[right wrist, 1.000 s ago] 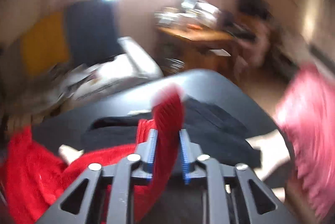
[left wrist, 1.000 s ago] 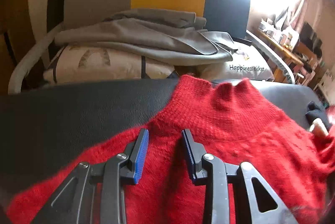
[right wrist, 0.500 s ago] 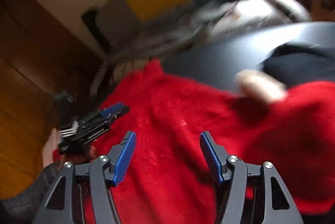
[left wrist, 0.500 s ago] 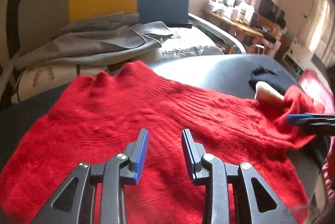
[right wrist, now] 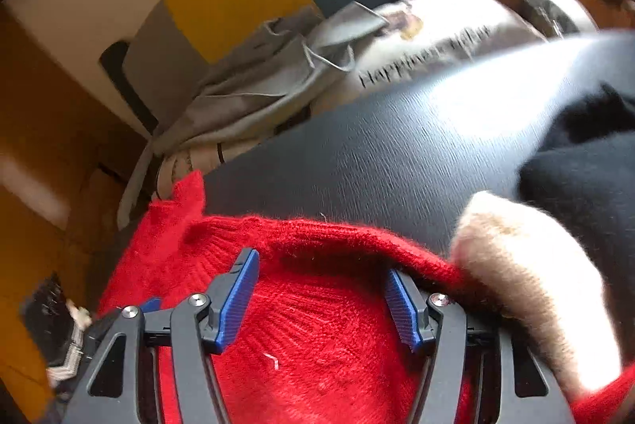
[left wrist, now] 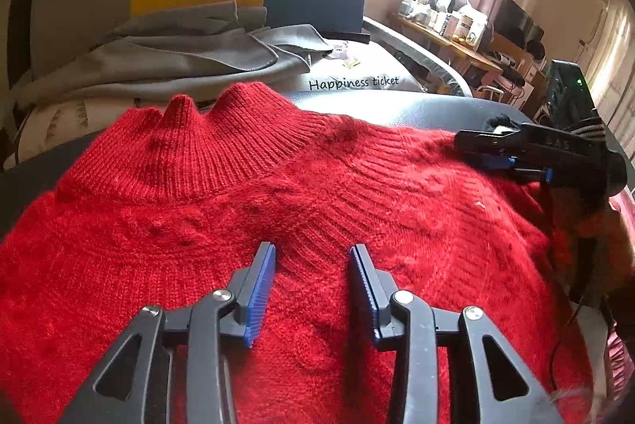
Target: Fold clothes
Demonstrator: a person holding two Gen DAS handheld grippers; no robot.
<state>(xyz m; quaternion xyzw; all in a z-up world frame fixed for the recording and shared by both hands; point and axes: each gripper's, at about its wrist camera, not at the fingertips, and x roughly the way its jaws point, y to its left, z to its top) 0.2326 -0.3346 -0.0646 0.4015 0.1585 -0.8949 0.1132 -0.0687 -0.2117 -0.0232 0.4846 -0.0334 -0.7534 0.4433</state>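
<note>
A fuzzy red knit sweater [left wrist: 301,210] lies spread on a dark table [left wrist: 397,106], its ribbed collar [left wrist: 190,146] at the far edge. My left gripper [left wrist: 311,289] hovers open over the sweater's chest, nothing between its blue pads. In that same view the right gripper [left wrist: 512,154] lies at the sweater's right shoulder. Seen from the right wrist, my right gripper [right wrist: 321,301] stands wide open just above the red sweater [right wrist: 317,344] near its folded edge, holding nothing.
A black garment [right wrist: 587,170] and a beige fuzzy piece [right wrist: 528,281] lie on the dark table [right wrist: 397,146] to the right. Behind the table a chair holds grey clothes [left wrist: 178,55] and a printed pillow [left wrist: 357,75]. A cluttered desk [left wrist: 456,27] stands far right.
My right gripper let go of the red sleeve, opened, and came down at the sweater's right shoulder. The left gripper stayed open and drifted right across the chest.
</note>
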